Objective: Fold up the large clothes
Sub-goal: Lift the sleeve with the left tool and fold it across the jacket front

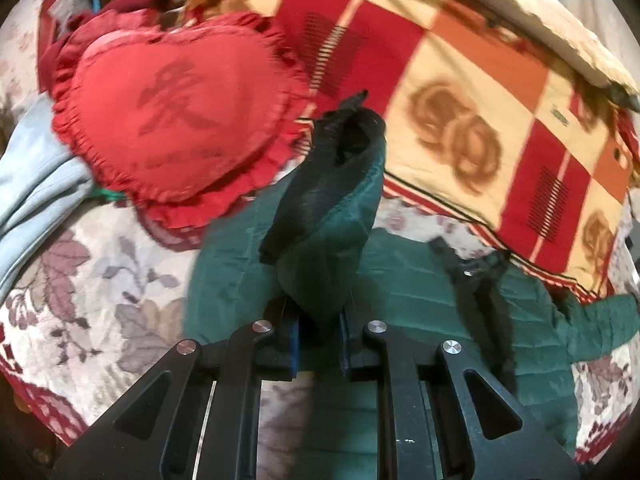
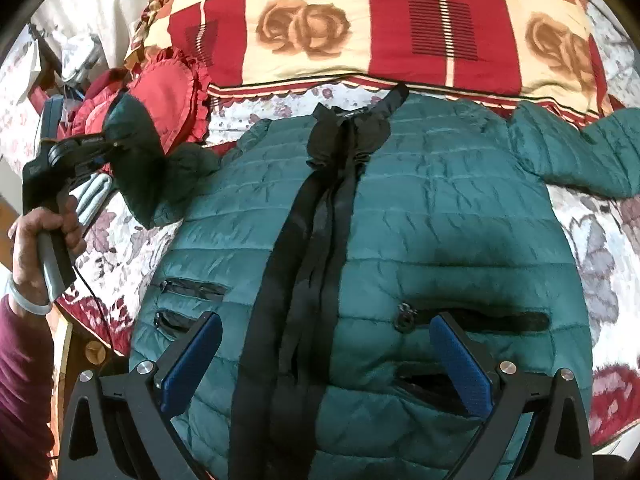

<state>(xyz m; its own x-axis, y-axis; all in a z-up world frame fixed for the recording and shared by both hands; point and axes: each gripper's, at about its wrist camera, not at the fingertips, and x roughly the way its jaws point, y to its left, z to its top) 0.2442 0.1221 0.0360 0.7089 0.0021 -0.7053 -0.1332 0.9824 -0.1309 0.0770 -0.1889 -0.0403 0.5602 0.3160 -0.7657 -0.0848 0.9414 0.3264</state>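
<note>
A teal quilted puffer jacket [image 2: 440, 216] lies front-up on the bed, its black zipper placket [image 2: 312, 240] running down the middle. My left gripper [image 1: 319, 320] is shut on the jacket's left sleeve [image 1: 332, 208] and holds it lifted off the bed; the black cuff [image 1: 356, 120] sticks up. In the right wrist view the left gripper [image 2: 108, 146] shows at the far left with the sleeve [image 2: 140, 164] in it. My right gripper [image 2: 326, 356] is open and empty, hovering over the jacket's lower front. The right sleeve [image 2: 580, 148] lies spread out to the right.
A red heart-shaped ruffled pillow [image 1: 172, 112] lies left of the jacket. A folded checked blanket in red, cream and orange [image 2: 360, 28] lies along the back. The bed has a floral cover [image 1: 100, 280]. Light blue cloth [image 1: 36, 184] lies at the far left.
</note>
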